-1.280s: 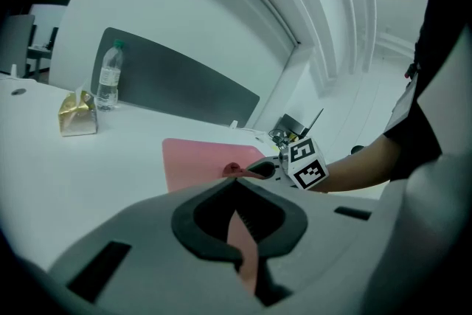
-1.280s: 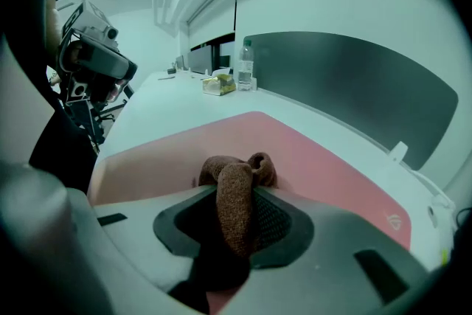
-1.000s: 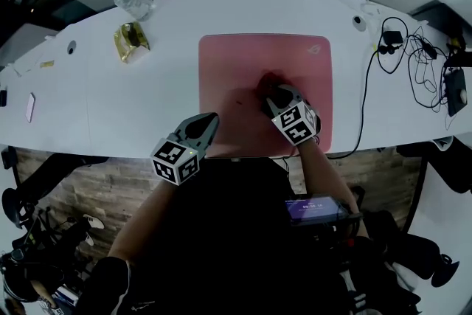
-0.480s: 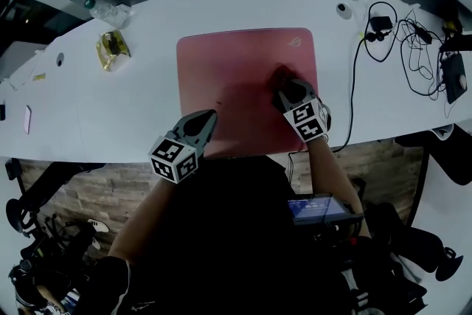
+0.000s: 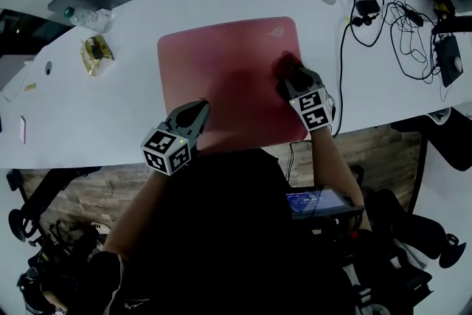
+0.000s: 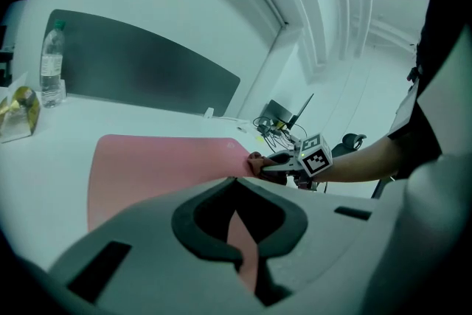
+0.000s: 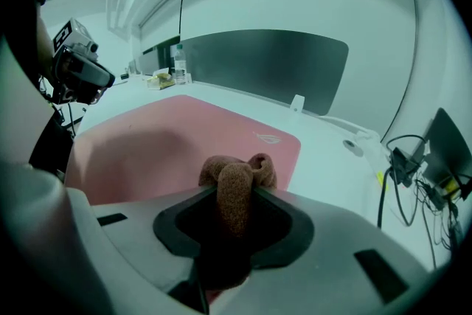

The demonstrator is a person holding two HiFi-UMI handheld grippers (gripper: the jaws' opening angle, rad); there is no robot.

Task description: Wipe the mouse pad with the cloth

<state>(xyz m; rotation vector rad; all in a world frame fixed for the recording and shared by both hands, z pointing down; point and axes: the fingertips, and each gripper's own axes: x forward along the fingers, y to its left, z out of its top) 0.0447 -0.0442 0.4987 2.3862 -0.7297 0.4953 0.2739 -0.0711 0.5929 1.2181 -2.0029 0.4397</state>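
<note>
Right gripper [image 5: 293, 79] clamped on a wadded brown terry cloth [image 7: 234, 192], pressed on the right part of the pink rectangular mouse pad [image 5: 221, 70]. Left gripper [image 5: 193, 113] jaws together, tip at the pad's near edge, probably pinning it. Best done with even pressure and overlapping strokes leftward.

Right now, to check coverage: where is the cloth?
Head view: the cloth sits clamped in the right gripper on the mouse pad, near its right edge.

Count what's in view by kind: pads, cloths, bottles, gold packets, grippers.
Pad: 1
Cloth: 1
Bottle: 1
Gold packet: 1
Grippers: 2, left gripper and right gripper
Total: 6
</note>
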